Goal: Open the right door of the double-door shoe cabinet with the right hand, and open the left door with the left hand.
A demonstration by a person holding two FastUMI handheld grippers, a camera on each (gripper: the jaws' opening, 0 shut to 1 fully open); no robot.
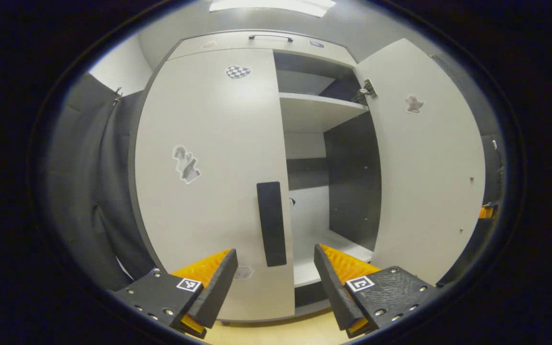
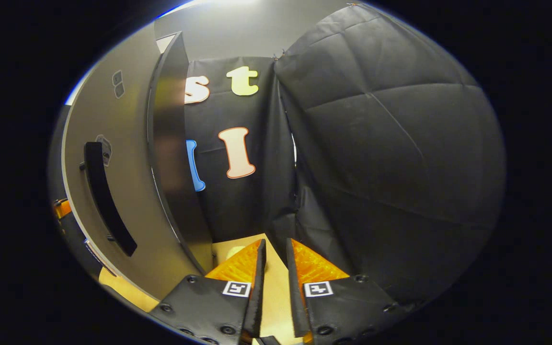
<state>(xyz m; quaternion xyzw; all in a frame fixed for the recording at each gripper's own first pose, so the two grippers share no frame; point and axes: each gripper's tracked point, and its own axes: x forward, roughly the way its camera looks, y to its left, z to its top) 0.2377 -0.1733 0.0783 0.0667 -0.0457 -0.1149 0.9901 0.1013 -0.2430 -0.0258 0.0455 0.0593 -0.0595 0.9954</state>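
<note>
The shoe cabinet's left door (image 1: pixel 209 182) is closed, with a tall black handle (image 1: pixel 271 223) near its right edge. My left gripper (image 1: pixel 273 253) is open just in front of that handle, whose lower end shows between the two fingers without touching them. The right door (image 1: pixel 424 167) stands swung out, baring pale shelves (image 1: pixel 316 110) and a dark inner wall. In the right gripper view the right door's outer face (image 2: pixel 113 158) and its black handle (image 2: pixel 106 199) lie to the left. My right gripper (image 2: pixel 276 244) is off the handle, holding nothing, its fingers a narrow gap apart.
Black cloth walls (image 2: pixel 391 153) close in on the right, and also hang left of the cabinet (image 1: pixel 94 191). The floor is light wood (image 1: pixel 276 330). A drawer with a black handle (image 1: pixel 271 36) tops the cabinet. An orange part of the other gripper (image 1: pixel 487 211) peeks past the open door's edge.
</note>
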